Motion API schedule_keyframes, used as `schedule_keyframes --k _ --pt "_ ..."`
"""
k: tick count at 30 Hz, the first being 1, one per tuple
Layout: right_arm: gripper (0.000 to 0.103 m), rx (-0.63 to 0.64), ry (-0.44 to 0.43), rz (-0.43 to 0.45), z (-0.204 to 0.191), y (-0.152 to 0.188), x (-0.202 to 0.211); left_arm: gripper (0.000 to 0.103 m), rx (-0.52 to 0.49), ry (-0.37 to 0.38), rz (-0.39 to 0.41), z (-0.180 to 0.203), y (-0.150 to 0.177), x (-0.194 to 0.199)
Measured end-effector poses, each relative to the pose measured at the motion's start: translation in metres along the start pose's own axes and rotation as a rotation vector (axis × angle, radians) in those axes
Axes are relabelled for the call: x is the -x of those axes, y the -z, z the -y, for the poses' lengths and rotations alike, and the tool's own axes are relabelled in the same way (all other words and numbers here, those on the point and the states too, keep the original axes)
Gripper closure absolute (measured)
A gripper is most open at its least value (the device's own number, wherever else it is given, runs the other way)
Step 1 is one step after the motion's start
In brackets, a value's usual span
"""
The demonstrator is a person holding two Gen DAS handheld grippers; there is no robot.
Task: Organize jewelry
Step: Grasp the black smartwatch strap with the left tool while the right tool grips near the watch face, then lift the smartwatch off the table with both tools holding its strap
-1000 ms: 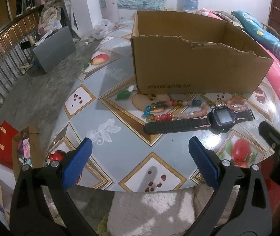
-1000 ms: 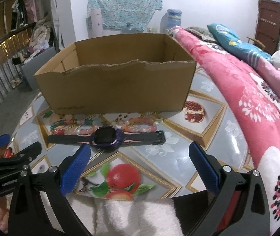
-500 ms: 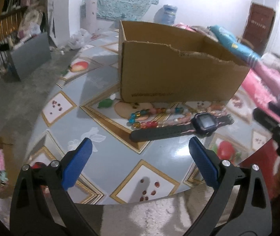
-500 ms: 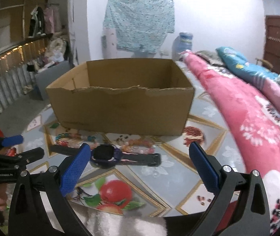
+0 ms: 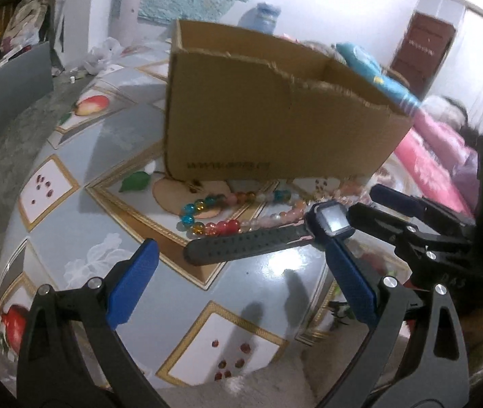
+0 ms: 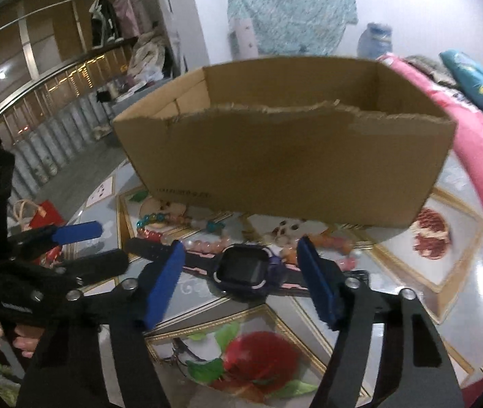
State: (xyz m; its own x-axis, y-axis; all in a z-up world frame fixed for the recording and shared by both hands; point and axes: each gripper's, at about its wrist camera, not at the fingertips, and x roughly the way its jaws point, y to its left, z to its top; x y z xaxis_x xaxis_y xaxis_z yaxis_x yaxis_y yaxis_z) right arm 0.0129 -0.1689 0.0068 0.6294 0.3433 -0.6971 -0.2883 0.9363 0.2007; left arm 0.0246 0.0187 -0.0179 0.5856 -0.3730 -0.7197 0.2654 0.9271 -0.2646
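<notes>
A black watch (image 6: 245, 267) with pink trim lies flat on the table in front of an open cardboard box (image 6: 285, 159). Behind it lie a coloured bead bracelet (image 5: 214, 214) and a pale pink bead bracelet (image 6: 326, 243). My right gripper (image 6: 241, 273) is low over the watch with its jaws closing. The watch face sits between the blue pads (image 6: 163, 282), with a gap on each side. My left gripper (image 5: 241, 272) stands wide open just short of the watch strap (image 5: 241, 246), holding nothing. Each gripper shows in the other's view: the right gripper (image 5: 377, 205), the left gripper (image 6: 88, 246).
The round table (image 5: 275, 282) has a glossy fruit-print cover. A pink blanket (image 6: 479, 156) runs along the right side. A small metal clip (image 6: 180, 350) lies near the front edge. On the floor to the left stand a red bag (image 6: 46, 216) and a railing (image 6: 37, 102).
Both grippers have come forward toward the watch, which looks larger in both views. The right gripper's pads have drawn in around the watch face. The left stays wide open.
</notes>
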Motion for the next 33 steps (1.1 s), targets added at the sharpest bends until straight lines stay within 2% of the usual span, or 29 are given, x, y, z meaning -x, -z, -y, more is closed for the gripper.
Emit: schedule_keyframes --k 6,8,12,14,15,17,20,22,24,26,29,33 --pt "0.048 -0.012 -0.015 -0.062 0.005 0.006 -0.017 0.009 0.007 0.027 -0.05 0.0 -0.006 -0.019" --pt "0.049 -0.01 -0.011 -0.071 0.006 0.007 -0.019 0.016 0.037 0.042 -0.071 -0.003 -0.007 -0.025" --pt "0.049 0.002 -0.002 -0.077 0.004 0.008 -0.019 0.02 0.063 0.047 -0.063 -0.005 -0.007 -0.021" --pt "0.049 0.014 0.002 -0.083 0.003 0.009 -0.019 0.026 0.083 0.085 -0.065 -0.009 -0.007 -0.019" --pt "0.05 0.018 -0.006 -0.089 0.003 0.01 -0.019 0.029 0.099 0.127 -0.073 -0.01 -0.006 -0.017" --pt "0.05 0.031 -0.018 -0.093 0.0 0.011 -0.02 0.031 0.118 0.172 -0.082 -0.007 -0.003 -0.018" --pt "0.05 0.057 -0.017 -0.093 -0.005 0.013 -0.019 0.034 0.117 0.188 -0.075 0.0 -0.001 -0.015" --pt "0.05 0.069 -0.016 -0.093 -0.007 0.015 -0.019 0.039 0.118 0.188 -0.07 0.003 -0.001 -0.015" --pt "0.05 0.077 -0.013 -0.093 -0.009 0.016 -0.02 0.048 0.109 0.174 -0.061 0.005 0.0 -0.012" --pt "0.05 0.073 -0.014 -0.091 -0.008 0.017 -0.019 0.063 0.095 0.157 -0.051 0.008 0.0 -0.011" --pt "0.05 0.069 -0.014 -0.087 -0.008 0.018 -0.018 0.073 0.052 0.114 -0.06 0.014 0.001 -0.012" --pt "0.05 0.036 -0.026 -0.064 0.002 0.018 -0.004 0.079 -0.027 0.052 -0.063 0.027 0.004 -0.015"
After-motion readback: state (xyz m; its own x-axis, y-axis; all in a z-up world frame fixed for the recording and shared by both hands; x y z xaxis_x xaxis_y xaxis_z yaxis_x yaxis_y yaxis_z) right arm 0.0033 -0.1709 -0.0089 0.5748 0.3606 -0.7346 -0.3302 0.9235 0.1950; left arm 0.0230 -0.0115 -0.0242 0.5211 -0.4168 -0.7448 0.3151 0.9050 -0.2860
